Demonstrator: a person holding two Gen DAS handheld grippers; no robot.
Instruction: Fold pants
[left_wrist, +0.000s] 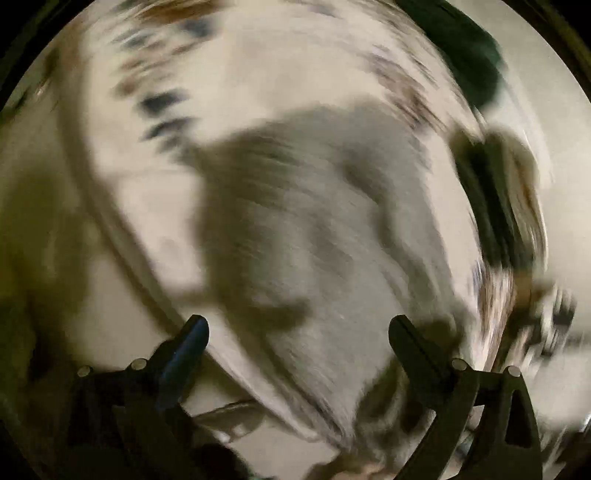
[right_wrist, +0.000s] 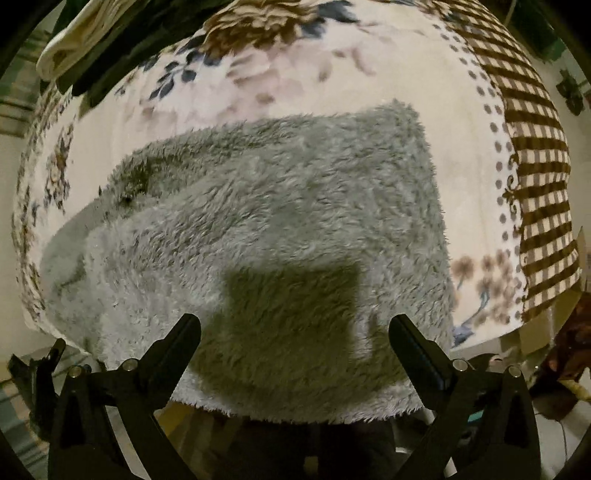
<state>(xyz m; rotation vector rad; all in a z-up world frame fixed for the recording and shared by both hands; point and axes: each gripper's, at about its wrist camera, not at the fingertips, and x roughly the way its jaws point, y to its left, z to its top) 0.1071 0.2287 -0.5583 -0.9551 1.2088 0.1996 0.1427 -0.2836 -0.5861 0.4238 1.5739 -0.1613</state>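
The grey fleece pants (right_wrist: 280, 221) lie folded in a thick stack on a floral blanket (right_wrist: 280, 70), reaching its near edge. My right gripper (right_wrist: 295, 328) hovers over the near part of the stack, open and empty, its shadow on the fleece. In the left wrist view everything is smeared by motion blur: the grey pants (left_wrist: 295, 221) fill the middle, and my left gripper (left_wrist: 299, 332) is open and empty above them.
A brown checked band (right_wrist: 535, 177) edges the blanket on the right. White and dark green clothes (right_wrist: 92, 44) lie at the far left. A dark green item (left_wrist: 469, 62) shows at the upper right of the left wrist view.
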